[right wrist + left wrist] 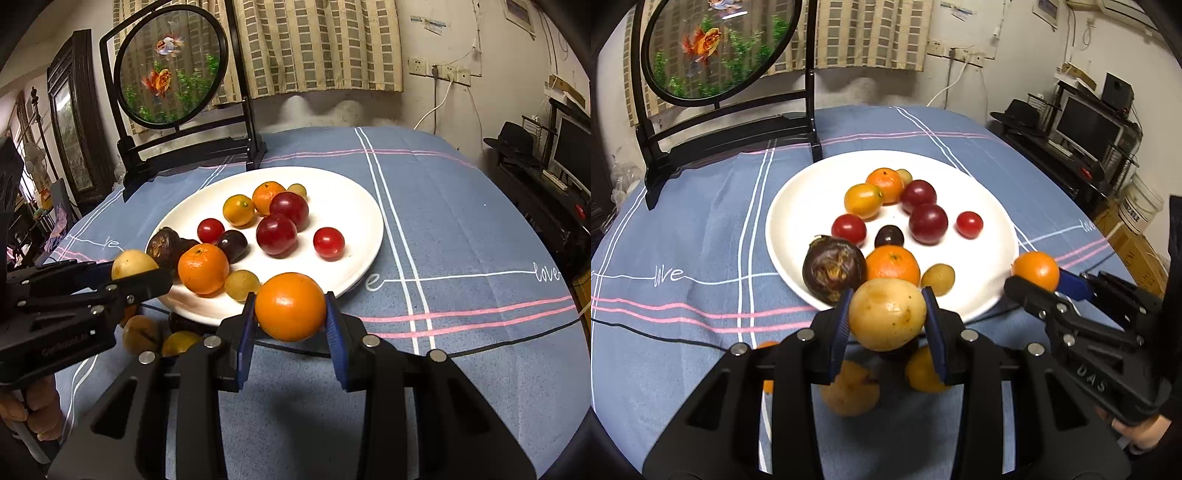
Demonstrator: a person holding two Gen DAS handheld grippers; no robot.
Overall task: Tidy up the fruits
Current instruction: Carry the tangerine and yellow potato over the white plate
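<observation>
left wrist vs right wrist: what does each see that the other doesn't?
Only left wrist: the yellow fruit head-on between the left gripper's blue pads, and a white bucket by the right wall.

Only right wrist: the orange head-on in the right gripper, a dark framed mirror at the left, and the hand holding the left gripper.

Both: the white plate of mixed fruit, the round goldfish screen, the blue checked tablecloth, loose fruit on the cloth near the plate.

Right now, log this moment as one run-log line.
left gripper: shut on yellow-brown round fruit | right gripper: shut on orange round fruit | white round plate: fruit-laden
</observation>
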